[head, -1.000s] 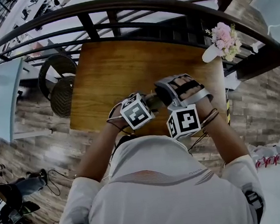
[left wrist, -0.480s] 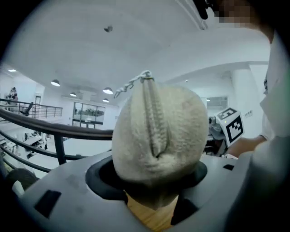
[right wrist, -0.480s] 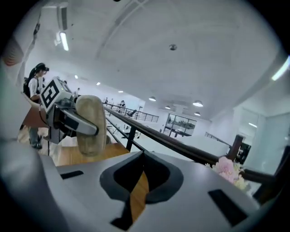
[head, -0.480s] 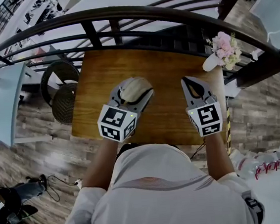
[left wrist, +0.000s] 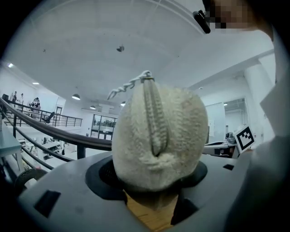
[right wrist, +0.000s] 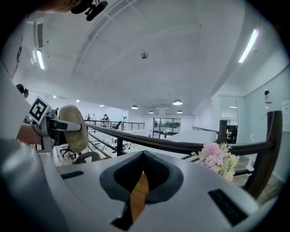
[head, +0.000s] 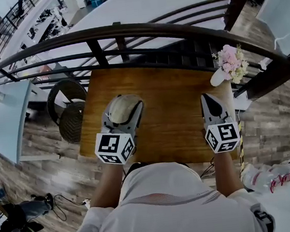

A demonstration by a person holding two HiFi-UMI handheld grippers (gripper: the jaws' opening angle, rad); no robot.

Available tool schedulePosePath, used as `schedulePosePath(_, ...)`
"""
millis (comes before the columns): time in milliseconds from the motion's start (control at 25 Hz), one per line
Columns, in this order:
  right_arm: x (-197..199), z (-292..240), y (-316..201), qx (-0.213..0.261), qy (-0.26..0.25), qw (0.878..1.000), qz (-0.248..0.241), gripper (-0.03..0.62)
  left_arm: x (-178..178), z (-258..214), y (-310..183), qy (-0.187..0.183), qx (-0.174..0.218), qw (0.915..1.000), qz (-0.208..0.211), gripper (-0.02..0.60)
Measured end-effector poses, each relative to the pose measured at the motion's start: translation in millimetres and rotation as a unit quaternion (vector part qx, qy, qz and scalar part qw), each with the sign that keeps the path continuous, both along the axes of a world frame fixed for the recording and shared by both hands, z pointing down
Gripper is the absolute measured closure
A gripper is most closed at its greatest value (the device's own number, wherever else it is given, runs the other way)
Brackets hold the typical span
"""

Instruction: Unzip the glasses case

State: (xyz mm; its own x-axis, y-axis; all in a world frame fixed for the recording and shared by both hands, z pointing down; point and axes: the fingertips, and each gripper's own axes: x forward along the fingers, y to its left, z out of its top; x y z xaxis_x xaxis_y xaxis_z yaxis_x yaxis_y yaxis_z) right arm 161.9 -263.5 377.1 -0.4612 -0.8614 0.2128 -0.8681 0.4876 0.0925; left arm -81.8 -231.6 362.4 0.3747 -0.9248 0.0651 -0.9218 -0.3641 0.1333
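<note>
The cream fuzzy glasses case point(head: 124, 109) is held above the wooden table point(head: 171, 100), with my left gripper point(head: 127, 105) shut on its sides. In the left gripper view the case point(left wrist: 158, 136) fills the middle between the jaws of the left gripper point(left wrist: 152, 192). Its zipper point(left wrist: 154, 118) runs upright and faces the camera, with the pull point(left wrist: 146, 76) at the top. My right gripper point(head: 208, 97) hovers over the table's right side, shut and empty. Its tips meet in the right gripper view, where the right gripper point(right wrist: 143, 155) holds nothing and the case point(right wrist: 73, 128) shows far left.
A white vase of pink flowers point(head: 230, 60) stands at the table's far right corner. A dark curved railing point(head: 126, 32) runs just behind the table. A round wicker chair point(head: 67, 108) sits on the floor to the left. My white-shirted torso is at the near edge.
Both grippers were close together near the table's front edge; they have since spread apart and risen. The left carried the case leftward. The right rolled upright and moved right, empty.
</note>
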Motion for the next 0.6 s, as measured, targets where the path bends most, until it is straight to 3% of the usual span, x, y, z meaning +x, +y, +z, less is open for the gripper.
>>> schedulePosePath(600,-14.6,2.4,1.9,-0.003,0.001,0.999,-0.035,0.543,10.8,10.4,1.2,0.01,-0.016,0.9997,0.016,0.293)
